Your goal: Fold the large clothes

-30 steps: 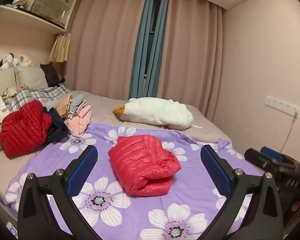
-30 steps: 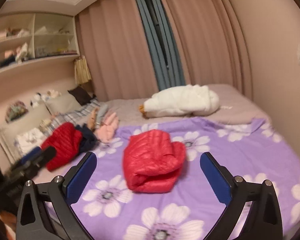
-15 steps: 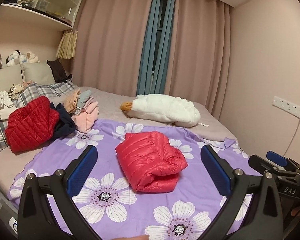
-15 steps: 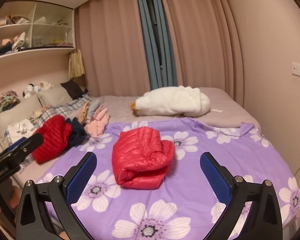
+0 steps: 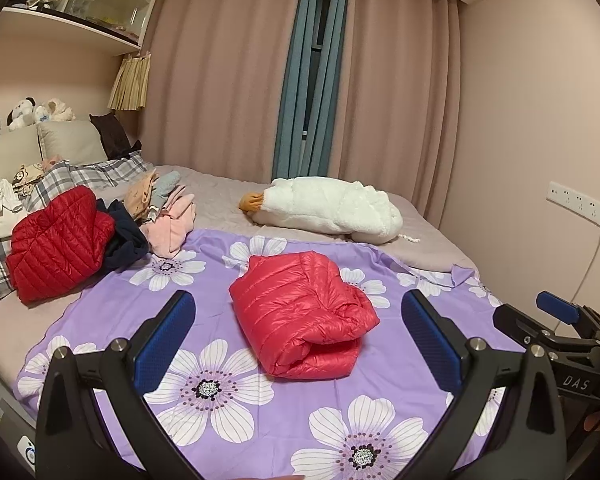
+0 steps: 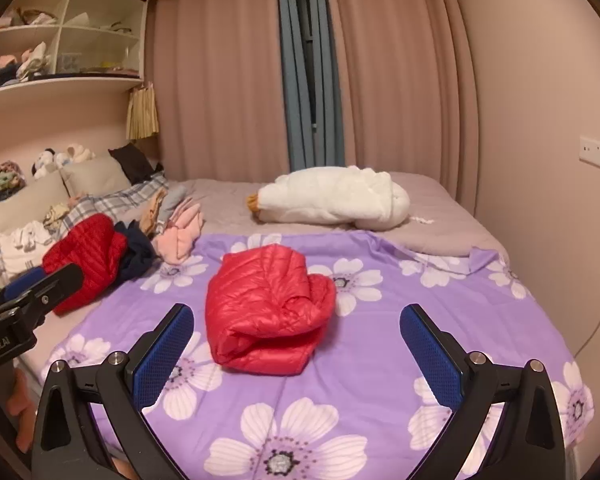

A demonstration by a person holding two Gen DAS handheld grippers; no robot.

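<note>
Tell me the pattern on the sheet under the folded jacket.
Purple sheet with white flowers; clearest in the left wrist view.

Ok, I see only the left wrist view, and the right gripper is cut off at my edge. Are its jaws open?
Observer: Yes, the right gripper is wide open, nothing between its jaws.
Operator: Where is the red jacket for it?
Observer: Ahead of it on the purple sheet, nearer its left jaw, untouched.
Operator: What holds my gripper?
Observer: A hand shows below the left gripper.
</note>
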